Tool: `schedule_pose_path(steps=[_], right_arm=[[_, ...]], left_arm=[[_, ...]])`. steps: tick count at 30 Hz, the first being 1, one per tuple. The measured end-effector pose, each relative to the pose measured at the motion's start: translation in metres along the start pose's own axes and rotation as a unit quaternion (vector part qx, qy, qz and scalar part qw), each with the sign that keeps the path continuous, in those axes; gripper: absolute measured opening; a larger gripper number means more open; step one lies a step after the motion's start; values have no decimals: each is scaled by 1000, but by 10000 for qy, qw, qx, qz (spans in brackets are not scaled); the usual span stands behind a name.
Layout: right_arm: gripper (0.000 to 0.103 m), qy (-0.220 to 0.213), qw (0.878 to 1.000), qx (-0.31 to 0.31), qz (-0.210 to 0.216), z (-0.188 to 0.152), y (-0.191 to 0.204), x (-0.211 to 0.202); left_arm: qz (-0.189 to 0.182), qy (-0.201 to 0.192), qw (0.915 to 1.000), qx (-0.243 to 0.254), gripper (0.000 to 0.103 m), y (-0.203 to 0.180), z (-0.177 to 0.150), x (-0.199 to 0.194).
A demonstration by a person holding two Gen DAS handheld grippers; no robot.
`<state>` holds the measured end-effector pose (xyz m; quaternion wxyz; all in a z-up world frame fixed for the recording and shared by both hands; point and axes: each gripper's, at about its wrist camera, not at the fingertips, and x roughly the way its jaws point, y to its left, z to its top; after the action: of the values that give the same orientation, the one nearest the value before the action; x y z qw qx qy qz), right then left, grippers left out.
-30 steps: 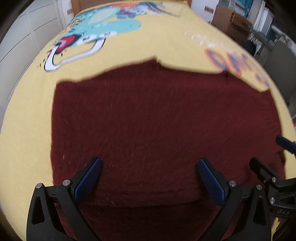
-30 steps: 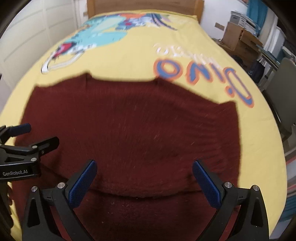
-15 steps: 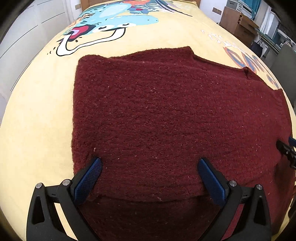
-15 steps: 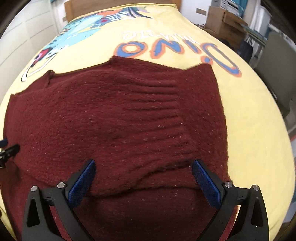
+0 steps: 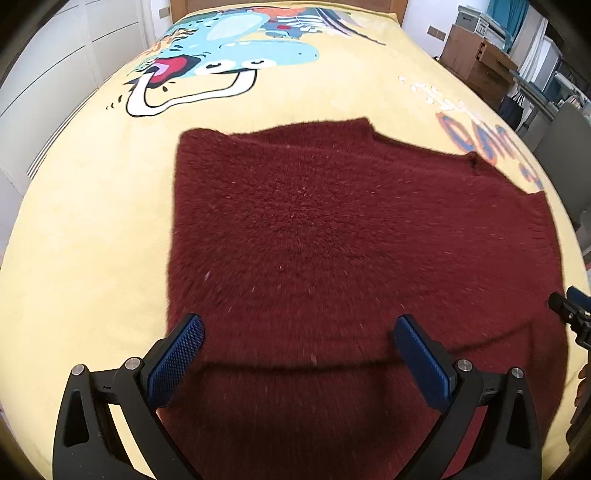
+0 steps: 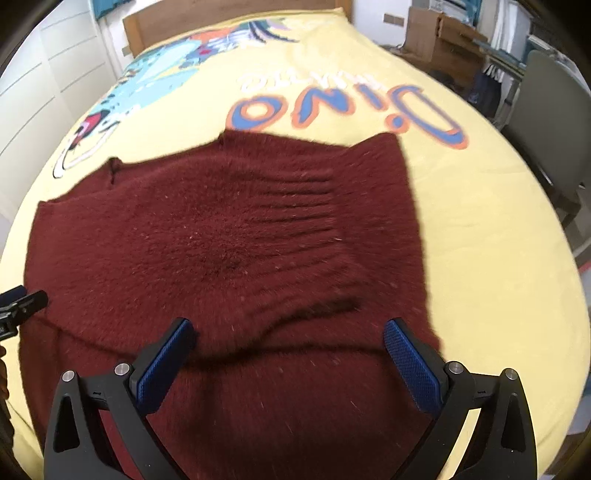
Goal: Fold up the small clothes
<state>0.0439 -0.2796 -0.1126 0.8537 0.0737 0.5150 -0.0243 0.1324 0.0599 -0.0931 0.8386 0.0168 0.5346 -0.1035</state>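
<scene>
A dark red fuzzy knit sweater lies spread flat on a yellow bed cover; it also shows in the right wrist view, with a ribbed band toward its right. A folded edge of it runs across just beyond both grippers. My left gripper is open and empty above the sweater's near left part. My right gripper is open and empty above its near right part. Each gripper's tip shows at the side edge of the other's view.
The yellow cover bears a blue cartoon dinosaur and "Dino" lettering. A wooden headboard stands at the far end. White cupboards stand left, boxes and a grey chair right.
Both grippers have drawn back and lifted from the sweater, so more of the cover shows beyond it. Both stay open and the sweater stays flat.
</scene>
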Motion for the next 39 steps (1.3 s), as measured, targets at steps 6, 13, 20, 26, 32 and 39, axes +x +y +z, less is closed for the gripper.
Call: schedule_pose_path(steps=[6,13,20,26,32,39], right_arm=[[103,-34,9999,66,-86,-33,-24,-44],[103,402,9991,137,-95,-94,-46,-67],[103,948,9951,281,20,-140,-54,-61],[103,1397,9895,368,80,-164,-56,-48],[102,1690,9845,393,244,-173,-55,-38],[35,2118,9730,542,738,-185,-46,-33]], left_arm=[[-13,65,10000,-51,102,6,-28,-37],[-20,721,9971,-250,102,24,-98,-51],[137,1380,9896,-378,102,37,-155,-43],[19,1697,9850,-326,101,26,-171,-28],[-90,1877,9821,-112,82,8,-176,-18],[-590,2017,9776,-78,25,-2,-173,-19]])
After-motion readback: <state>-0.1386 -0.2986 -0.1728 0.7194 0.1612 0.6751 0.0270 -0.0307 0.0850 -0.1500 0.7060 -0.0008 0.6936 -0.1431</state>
